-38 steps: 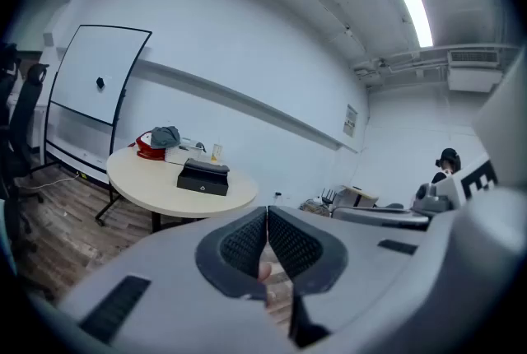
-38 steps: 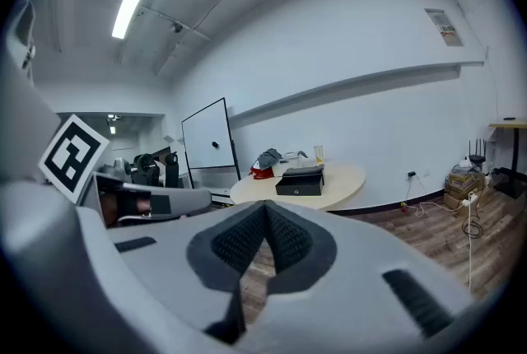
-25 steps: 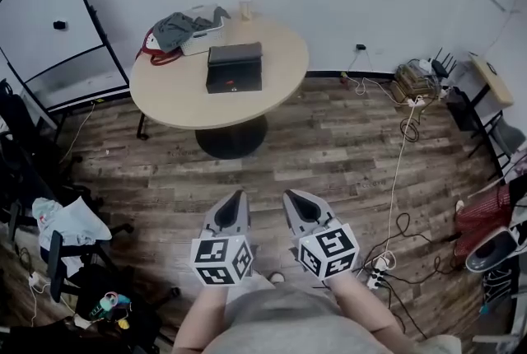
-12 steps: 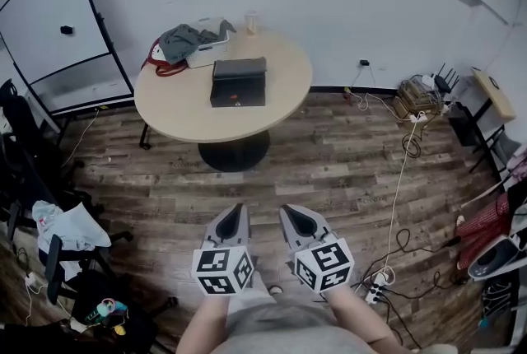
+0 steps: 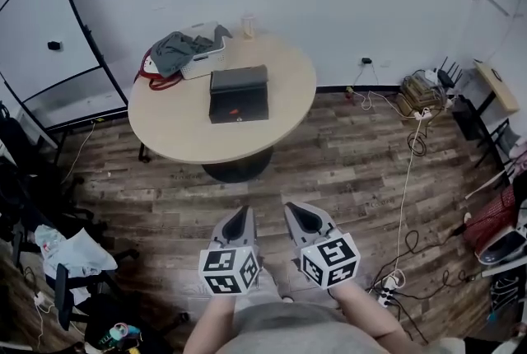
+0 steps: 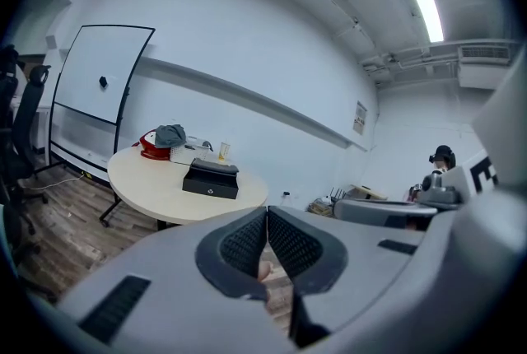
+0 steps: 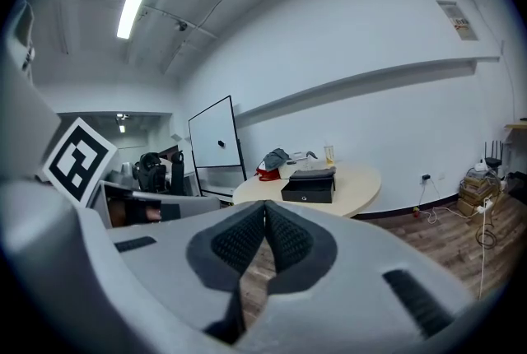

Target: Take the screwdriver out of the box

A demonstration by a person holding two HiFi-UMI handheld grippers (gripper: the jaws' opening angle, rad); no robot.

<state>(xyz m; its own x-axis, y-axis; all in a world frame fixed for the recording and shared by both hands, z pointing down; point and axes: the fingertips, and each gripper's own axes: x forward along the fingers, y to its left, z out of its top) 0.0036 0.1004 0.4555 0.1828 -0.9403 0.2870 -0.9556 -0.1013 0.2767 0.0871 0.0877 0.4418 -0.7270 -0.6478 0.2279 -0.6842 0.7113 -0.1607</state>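
Note:
A closed black box point(image 5: 238, 94) lies on the round beige table point(image 5: 193, 134), far ahead of both grippers; the left gripper view shows the same box point(image 6: 210, 178), and so does the right gripper view, box point(image 7: 309, 185). No screwdriver is visible. My left gripper point(image 5: 240, 217) and right gripper point(image 5: 298, 214) hover side by side over the wood floor, well short of the table. Both are shut with nothing between the pads point(image 6: 247, 244), point(image 7: 288, 239).
A heap of grey and red clothing point(image 5: 171, 49) and a cup point(image 5: 247, 25) sit at the table's far side. A whiteboard point(image 5: 41, 31) stands left. Black chairs point(image 5: 25, 171) crowd the left; cables and a power strip point(image 5: 387, 286) trail across the floor at right.
Both grippers and the head have moved towards the table; the table and box appear slightly nearer and lower in the head view. Jaws stay shut.

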